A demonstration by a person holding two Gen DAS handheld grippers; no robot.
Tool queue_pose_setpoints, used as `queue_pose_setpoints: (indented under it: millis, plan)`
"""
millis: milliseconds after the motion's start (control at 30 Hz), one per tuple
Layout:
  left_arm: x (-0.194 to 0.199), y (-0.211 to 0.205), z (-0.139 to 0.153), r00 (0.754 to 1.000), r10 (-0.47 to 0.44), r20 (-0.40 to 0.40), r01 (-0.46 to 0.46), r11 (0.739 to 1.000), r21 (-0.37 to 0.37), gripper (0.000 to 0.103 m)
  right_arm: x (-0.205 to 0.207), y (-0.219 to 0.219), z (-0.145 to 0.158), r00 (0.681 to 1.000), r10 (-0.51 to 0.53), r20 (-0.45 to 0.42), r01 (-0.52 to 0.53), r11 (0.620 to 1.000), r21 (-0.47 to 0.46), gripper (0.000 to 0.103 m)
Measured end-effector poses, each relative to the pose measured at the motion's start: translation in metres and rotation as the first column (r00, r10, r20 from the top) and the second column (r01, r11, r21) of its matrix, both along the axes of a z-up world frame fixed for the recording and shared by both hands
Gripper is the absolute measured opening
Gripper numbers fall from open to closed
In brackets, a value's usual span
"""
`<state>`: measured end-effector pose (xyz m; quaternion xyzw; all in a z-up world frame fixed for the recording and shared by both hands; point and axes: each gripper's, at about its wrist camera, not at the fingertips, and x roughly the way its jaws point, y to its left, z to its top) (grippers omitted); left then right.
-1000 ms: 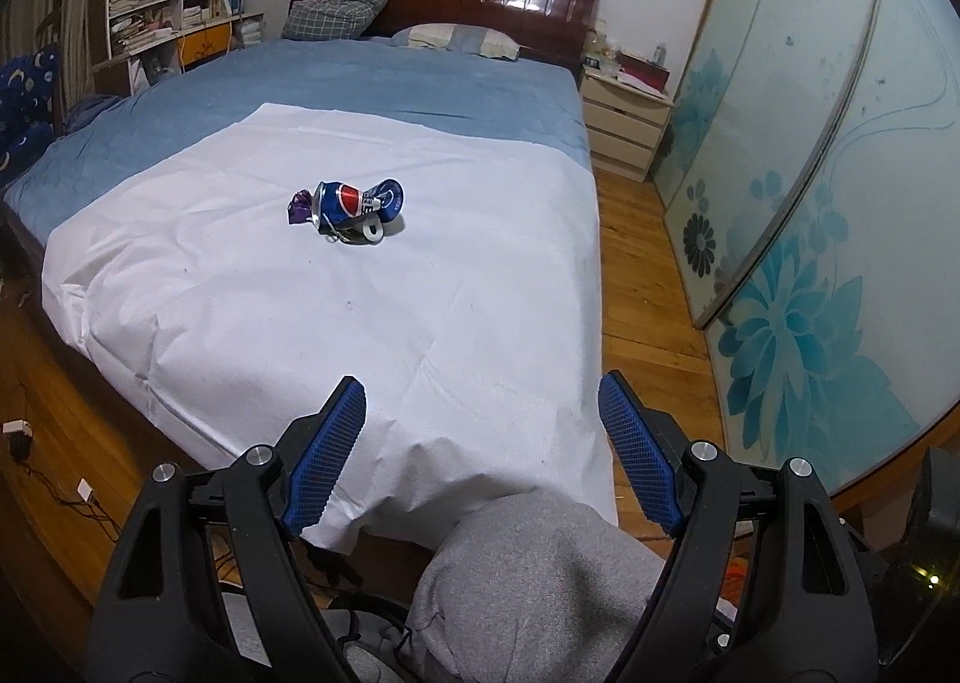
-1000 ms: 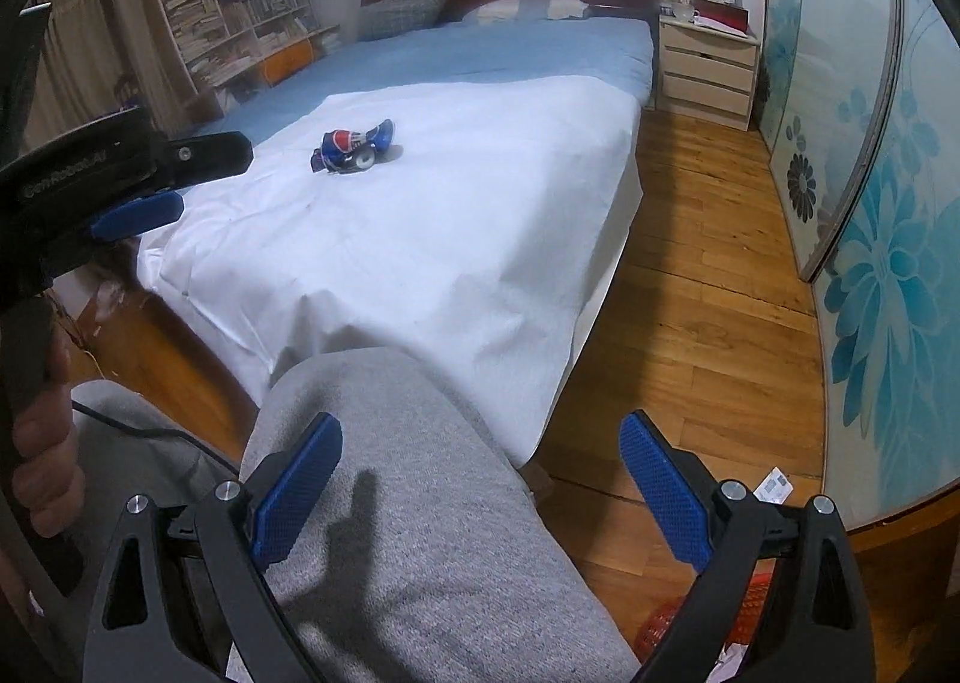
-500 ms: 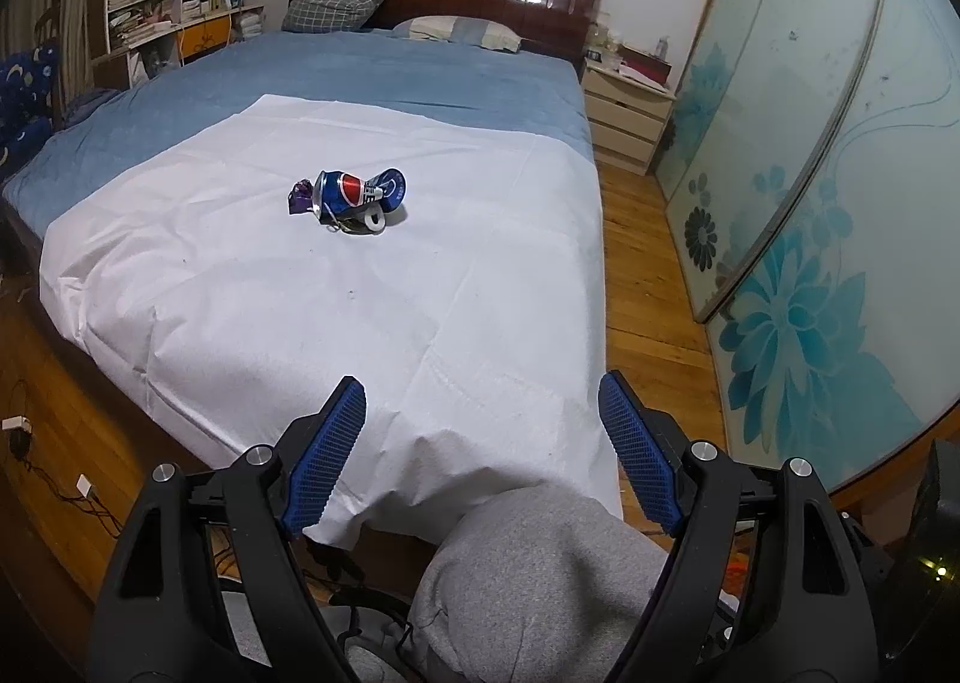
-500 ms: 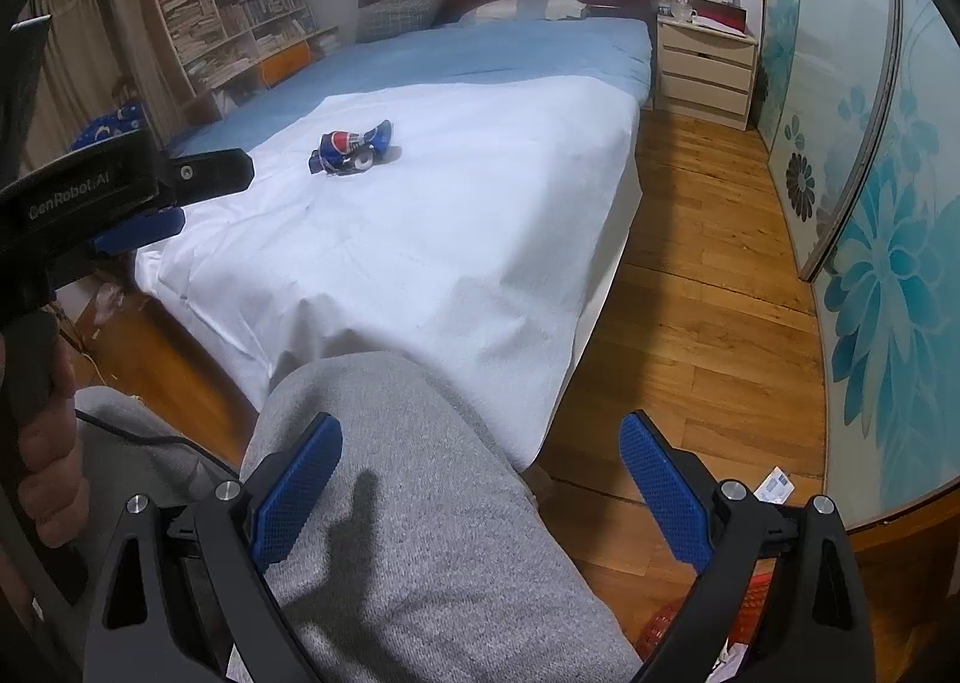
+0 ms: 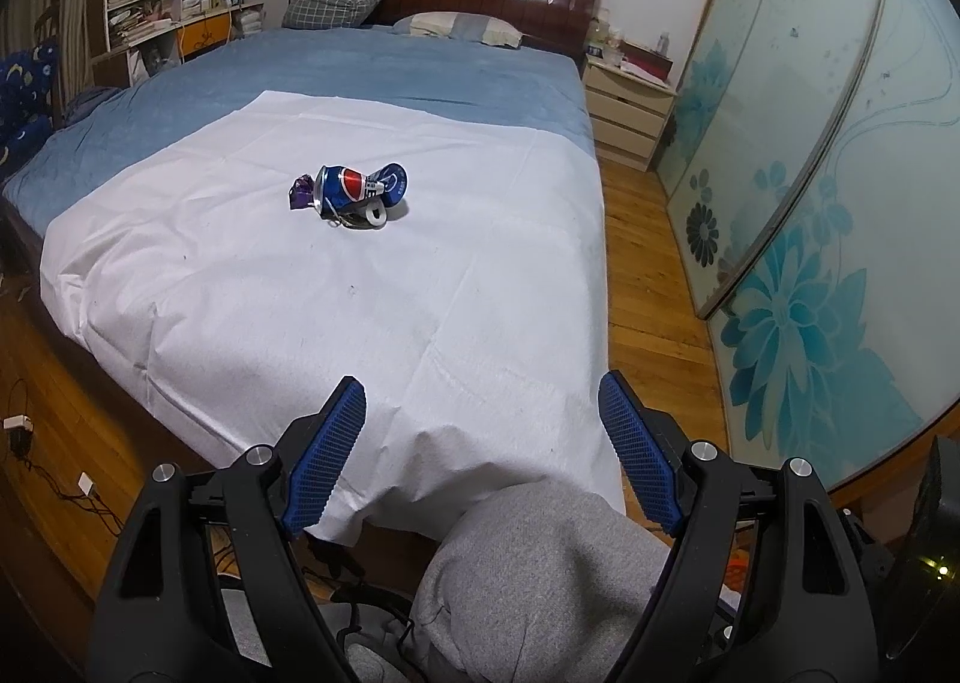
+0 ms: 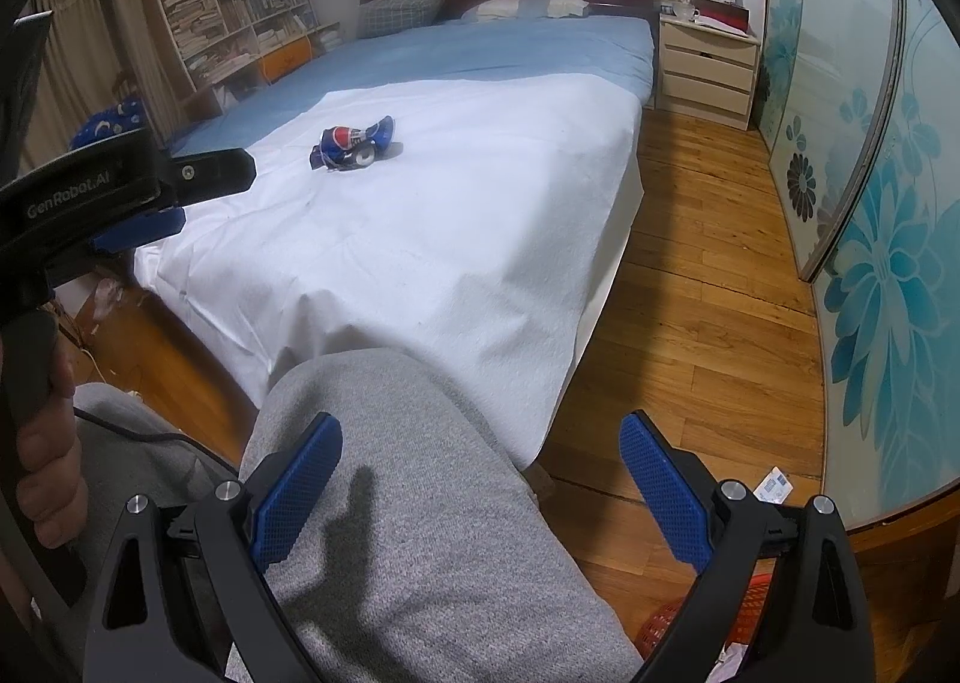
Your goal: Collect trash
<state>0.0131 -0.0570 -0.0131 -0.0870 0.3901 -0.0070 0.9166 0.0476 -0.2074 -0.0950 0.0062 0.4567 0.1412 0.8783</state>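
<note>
White sheet (image 5: pixel 336 323), Pepsi can (image 5: pixel 354 188)

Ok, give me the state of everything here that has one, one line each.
Left claw: open, empty, over the bed's near edge.
Right claw: open, empty, above a grey-clad knee.
Blue can: crushed, lying on its side on the white sheet.
Purple wrapper: crumpled, beside the can.
Nightstand: drawers closed.

Crushed blue cola can (image 5: pixel 359 187) on its side — purple wrapper (image 5: pixel 299 190) touching it.
</note>
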Motion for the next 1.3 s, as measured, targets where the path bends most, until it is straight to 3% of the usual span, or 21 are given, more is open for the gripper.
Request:
queue_pose_setpoints:
  millis: [1033,1167,1300]
  plan:
    - [-0.002,0.004,-0.002,1.0,0.014,-0.003,-0.014,1.0,0.006,0.08,0.003,0.0,0.0,1.0,0.008,-0.005,-0.008,1.0,0.018,0.092]
    - [-0.001,0.023,-0.006,0.998,0.066,-0.007,-0.066,0.998,-0.02,0.08,0.035,-0.002,-0.004,0.998,0.009,-0.055,-0.002,0.992,0.123,0.092]
    - [0.004,0.048,-0.008,0.993,0.118,-0.015,-0.119,0.988,-0.102,0.08,0.118,0.024,-0.014,0.997,0.017,-0.077,-0.001,0.979,0.203,0.094]
